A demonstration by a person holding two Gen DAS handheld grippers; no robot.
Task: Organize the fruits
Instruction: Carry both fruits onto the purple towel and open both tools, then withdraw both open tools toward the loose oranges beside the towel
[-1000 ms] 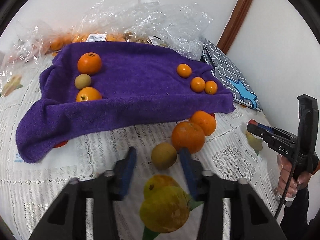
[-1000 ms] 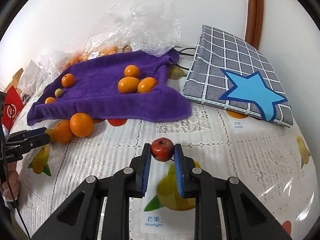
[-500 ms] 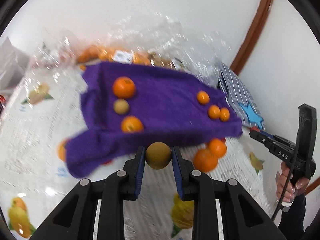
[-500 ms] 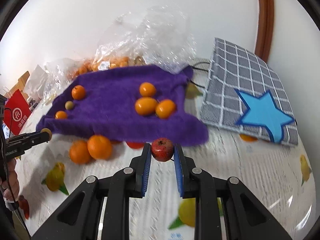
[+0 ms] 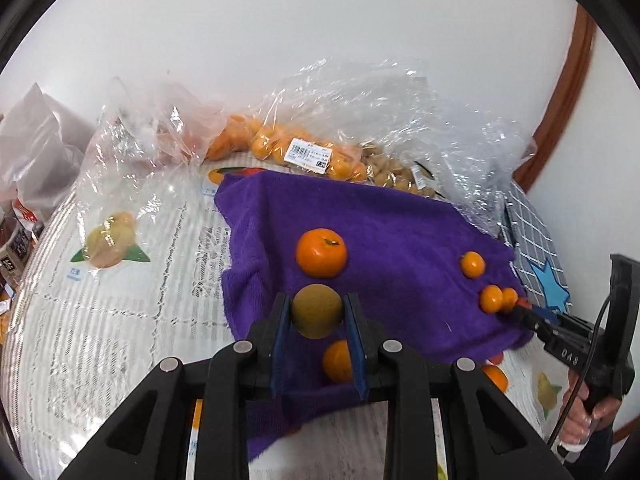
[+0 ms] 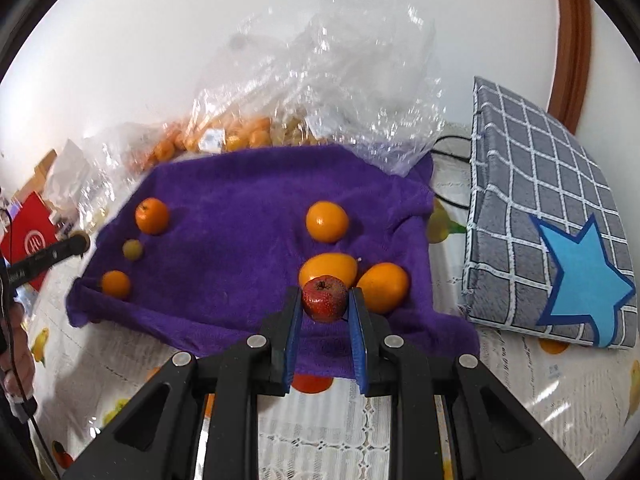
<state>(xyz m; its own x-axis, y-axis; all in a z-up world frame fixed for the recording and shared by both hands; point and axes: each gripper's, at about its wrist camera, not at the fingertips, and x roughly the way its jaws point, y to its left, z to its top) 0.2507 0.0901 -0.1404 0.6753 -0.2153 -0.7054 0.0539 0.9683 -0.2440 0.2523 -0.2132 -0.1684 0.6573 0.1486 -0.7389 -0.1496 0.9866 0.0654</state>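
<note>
The left gripper (image 5: 317, 316) pinches a brownish-green round fruit (image 5: 316, 311) between its blue pads, holding it above the left part of the purple towel (image 5: 400, 240). Just below the fruit in that view, between the fingers, a small orange (image 5: 337, 361) lies on the towel's near edge. Beyond the held fruit, a larger orange with a green stem scar (image 5: 321, 253) rests on the towel.

The right gripper (image 6: 325, 300) clamps a small red fruit (image 6: 325, 298) between its pads, over the towel's near right edge. Right behind the red fruit, two oblong orange fruits lie on the towel, one (image 6: 330, 267) partly hidden by it and the other (image 6: 383, 287) just to the right. A rounder orange (image 6: 327, 221) sits farther back on the towel.

At the towel's far edge, clear plastic bags (image 5: 360, 120) hold more orange fruit. To the towel's right lies a grey checked cushion with a blue star (image 6: 552, 224).
</note>
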